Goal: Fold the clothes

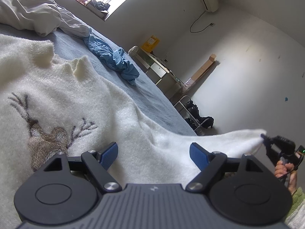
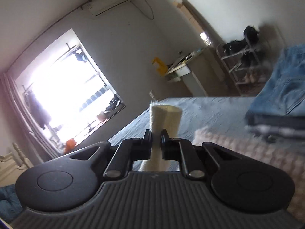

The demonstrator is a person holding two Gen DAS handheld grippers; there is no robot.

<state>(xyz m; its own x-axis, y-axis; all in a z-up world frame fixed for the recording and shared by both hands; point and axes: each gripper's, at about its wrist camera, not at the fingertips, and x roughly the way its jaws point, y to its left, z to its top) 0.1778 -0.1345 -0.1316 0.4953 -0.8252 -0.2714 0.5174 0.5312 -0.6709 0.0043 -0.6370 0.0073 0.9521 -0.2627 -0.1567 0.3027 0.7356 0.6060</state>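
You won't find any readable text here: the yellow sign above the cabinet carries print too small to make out.

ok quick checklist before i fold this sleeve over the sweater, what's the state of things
1. Right hand-held gripper shut on the sleeve cuff: ok.
2. Sleeve pulled out straight from the white sweater: ok.
3. Left hand-held gripper open, nothing held, over the sweater: ok.
4. Sweater body lying flat on the bed: not ok, bunched near the collar.
5. Blue garment clear of the sweater: ok.
6. Far sleeve's position: cannot tell.
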